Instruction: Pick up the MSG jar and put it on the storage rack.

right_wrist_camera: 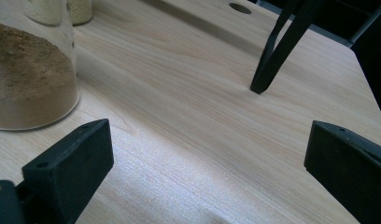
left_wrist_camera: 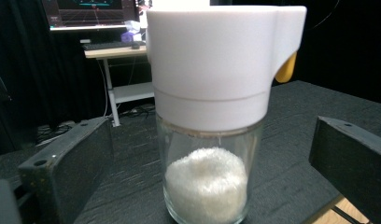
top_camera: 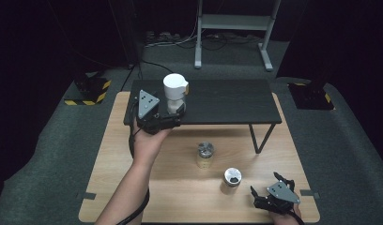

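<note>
High view: above the near edge, looking forward and down on the wooden table (top_camera: 180, 187). Left gripper view: very near, level with the raised black shelf (left_wrist_camera: 314, 107). Right gripper view: low over the table (right_wrist_camera: 188, 116); shares the shelf's leg (right_wrist_camera: 277, 51) with the high view.

Light falls from above onto the tabletop (top_camera: 133, 187); the surroundings are dim. The jar (left_wrist_camera: 207, 182) is sharp, its white lid overexposed at the top.
</note>
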